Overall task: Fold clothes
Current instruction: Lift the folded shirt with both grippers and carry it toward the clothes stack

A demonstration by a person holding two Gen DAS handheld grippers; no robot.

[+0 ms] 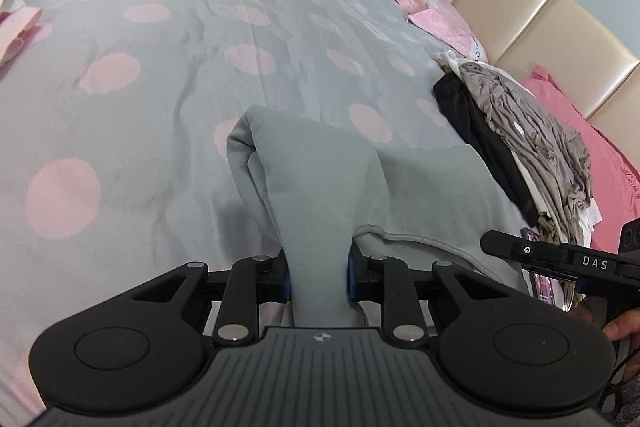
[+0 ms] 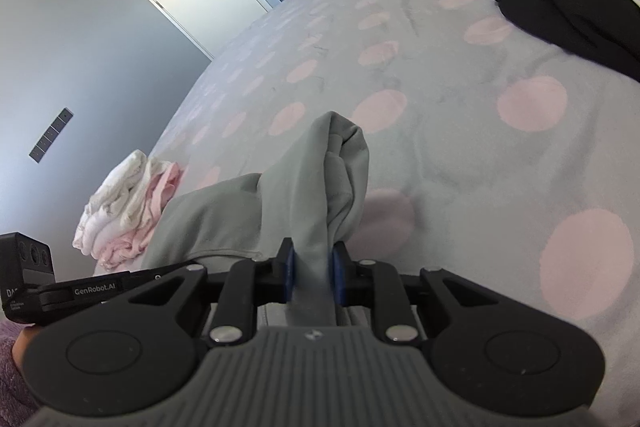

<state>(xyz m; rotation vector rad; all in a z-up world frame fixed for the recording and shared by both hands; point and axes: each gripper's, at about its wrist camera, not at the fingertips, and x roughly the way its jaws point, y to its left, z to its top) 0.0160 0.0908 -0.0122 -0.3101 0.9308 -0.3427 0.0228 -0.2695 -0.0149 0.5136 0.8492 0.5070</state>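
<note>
Left wrist view: both grippers' jaws pinch the grey garment (image 1: 316, 195) above open duvet (image 1: 160, 87).

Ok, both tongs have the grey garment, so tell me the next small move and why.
Probably carry both held ends forward over the rest of it. The left tongs and right tongs each pinch a bunched edge of the grey garment, raised off the bedspread, while its far part lies flat.
</note>
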